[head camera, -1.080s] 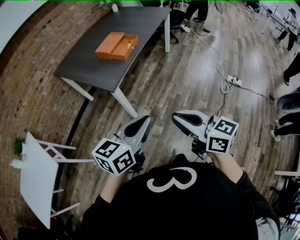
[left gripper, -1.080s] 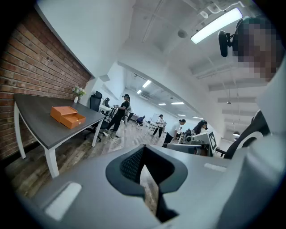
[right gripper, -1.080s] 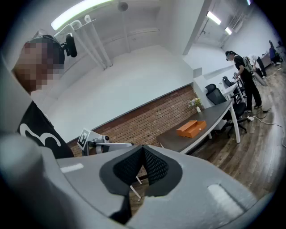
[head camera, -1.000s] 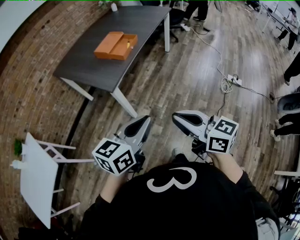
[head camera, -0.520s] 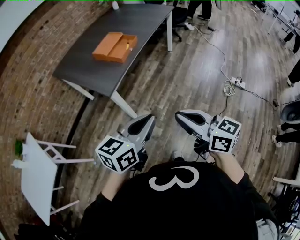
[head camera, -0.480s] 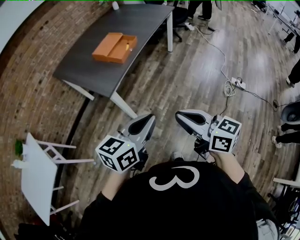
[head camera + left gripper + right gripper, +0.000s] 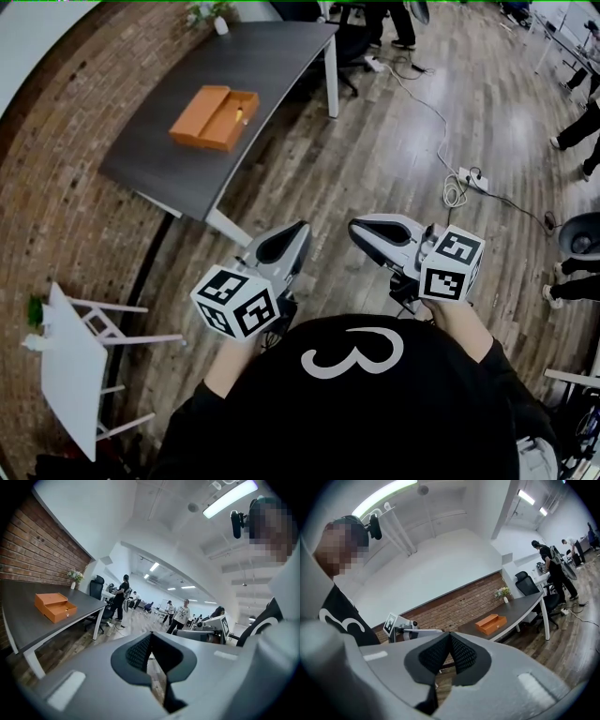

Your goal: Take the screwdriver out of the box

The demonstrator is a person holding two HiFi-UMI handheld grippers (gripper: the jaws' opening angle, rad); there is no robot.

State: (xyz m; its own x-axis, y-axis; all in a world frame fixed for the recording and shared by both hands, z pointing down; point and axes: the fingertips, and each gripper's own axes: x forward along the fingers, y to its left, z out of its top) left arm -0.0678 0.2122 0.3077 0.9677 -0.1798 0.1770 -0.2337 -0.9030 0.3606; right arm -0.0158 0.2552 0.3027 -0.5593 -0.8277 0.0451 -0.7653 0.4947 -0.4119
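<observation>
An open orange box (image 7: 214,117) lies on a dark grey table (image 7: 267,56) at the upper left of the head view. A small pale item (image 7: 240,112) shows inside it, too small to name. Both grippers hang over the wooden floor, well short of the table. My left gripper (image 7: 298,230) is shut and empty, and so is my right gripper (image 7: 356,228). The left gripper view has the shut left gripper (image 7: 151,634) with the box (image 7: 55,607) far off to the left. In the right gripper view, the box (image 7: 491,623) sits beyond the shut right gripper (image 7: 450,634).
A brick wall (image 7: 56,141) runs behind the table. A small white table (image 7: 70,366) stands at the lower left. A power strip with cable (image 7: 466,178) lies on the floor to the right. An office chair (image 7: 352,37) and several people stand further back.
The table and box have slid lower and to the left in the head view, as the person and both grippers move across the floor toward them. Both grippers stay shut.
</observation>
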